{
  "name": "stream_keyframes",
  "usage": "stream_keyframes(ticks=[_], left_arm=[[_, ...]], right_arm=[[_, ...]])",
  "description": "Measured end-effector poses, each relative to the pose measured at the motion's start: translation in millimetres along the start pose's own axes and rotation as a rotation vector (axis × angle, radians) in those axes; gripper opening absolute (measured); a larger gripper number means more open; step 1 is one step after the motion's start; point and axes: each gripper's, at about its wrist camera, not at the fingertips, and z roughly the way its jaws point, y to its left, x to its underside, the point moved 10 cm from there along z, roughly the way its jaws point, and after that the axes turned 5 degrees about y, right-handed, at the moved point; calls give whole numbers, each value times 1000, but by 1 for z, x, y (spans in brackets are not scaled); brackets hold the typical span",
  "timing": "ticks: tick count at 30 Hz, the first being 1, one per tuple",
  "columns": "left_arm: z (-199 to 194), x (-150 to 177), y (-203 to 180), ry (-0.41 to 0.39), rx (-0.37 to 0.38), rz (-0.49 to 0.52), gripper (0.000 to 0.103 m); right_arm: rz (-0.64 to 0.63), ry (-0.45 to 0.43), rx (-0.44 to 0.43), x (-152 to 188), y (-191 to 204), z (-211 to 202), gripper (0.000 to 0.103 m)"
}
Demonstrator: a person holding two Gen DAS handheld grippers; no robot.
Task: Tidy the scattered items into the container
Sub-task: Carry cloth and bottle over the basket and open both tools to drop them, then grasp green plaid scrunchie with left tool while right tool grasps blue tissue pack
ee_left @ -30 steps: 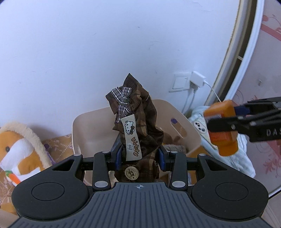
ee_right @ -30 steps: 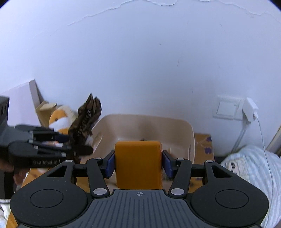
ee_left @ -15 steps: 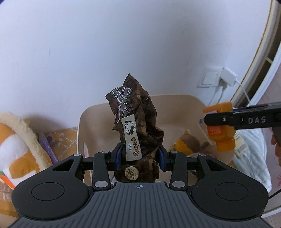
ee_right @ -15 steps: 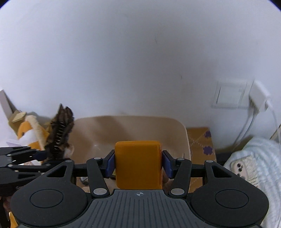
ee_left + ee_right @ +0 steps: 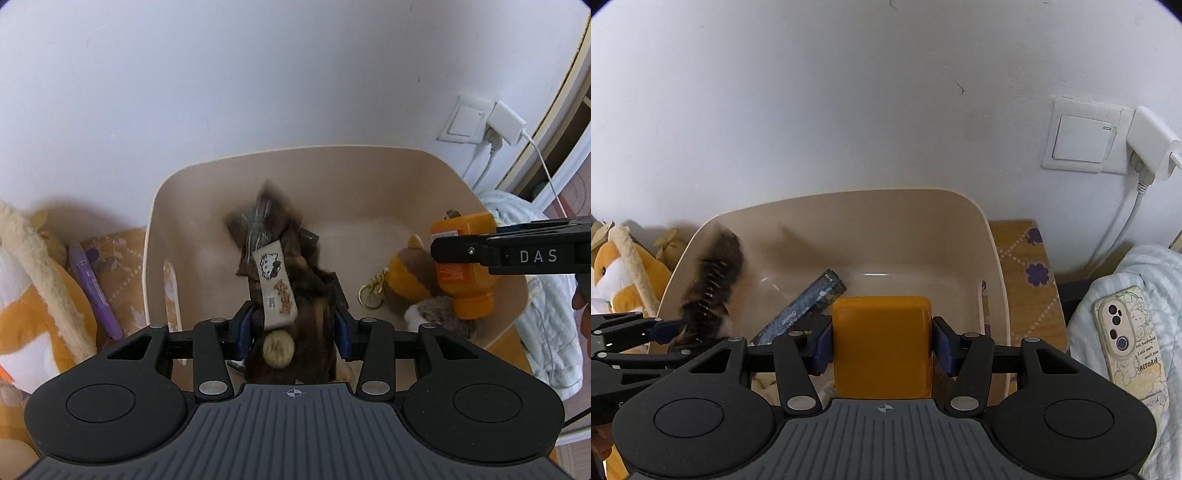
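At the far left of the left wrist view a plush toy (image 5: 33, 306) lies on a patterned cloth (image 5: 125, 266), with a purple pen (image 5: 94, 288) beside it, just outside the left wall of the beige bin (image 5: 295, 155). The bin stands against a white wall (image 5: 258, 66).

The left gripper (image 5: 293, 326) hangs over the bin's near edge, pointing down into it. Its jaws have just been opening: the blue pads now stand a little off the brown plaid pouch (image 5: 291, 295), which still lies between them, blurred and tipped forward into the bin. A white cartoon label (image 5: 275, 282) and a round button (image 5: 277, 347) show on the pouch.

Further right on the bin floor rest a small plush keychain (image 5: 402, 275) with a gold ring (image 5: 369, 295) and a grey fur piece (image 5: 439, 314).

The right gripper (image 5: 881, 345) is over the bin's right side, its jaws clamped on an orange bottle (image 5: 881, 345) held cap down. In the right wrist view a dark blue tube (image 5: 801, 312) lies on the bin floor left of the bottle.

Right of the bin a phone (image 5: 1130, 343) lies on a pale blanket (image 5: 1137, 266). On the wall above are a switch (image 5: 1082, 138) and a white charger (image 5: 1148, 142) with its cable hanging down.
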Motion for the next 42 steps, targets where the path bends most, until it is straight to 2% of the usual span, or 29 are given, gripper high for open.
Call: stream_keyframes(ticks=[1, 2, 4, 7, 12, 14, 22, 27, 34, 42], left_arm=[[-1, 0, 0, -4, -3, 6, 55], [-3, 0, 0, -10, -9, 10, 59], [-8, -1, -1, -24, -13, 18, 69], [-14, -1, -2, -29, -11, 14, 71], [-26, 1, -5, -40, -15, 16, 72], [-33, 4, -6, -49, -17, 16, 74], [-65, 22, -5, -83, -6, 35, 77], [-80, 41, -2, -78, 10, 21, 78], [-105, 79, -9, -79, 52, 66, 79], [-111, 137, -15, -15, 70, 130, 79]], right_arm=[[-1, -6, 4, 0, 0, -2, 54], [-2, -13, 9, 0, 0, -4, 61], [-2, -26, 9, -1, 0, -8, 65], [-6, -42, 25, -2, 0, -14, 75], [-10, -67, 35, 3, 1, -29, 81], [-5, -84, 39, 6, 1, -37, 89], [101, -119, -18, 34, -1, -72, 93], [117, -121, 6, 59, -3, -88, 95], [136, -110, 40, 103, -5, -108, 98], [151, -41, 85, 165, -6, -108, 99]])
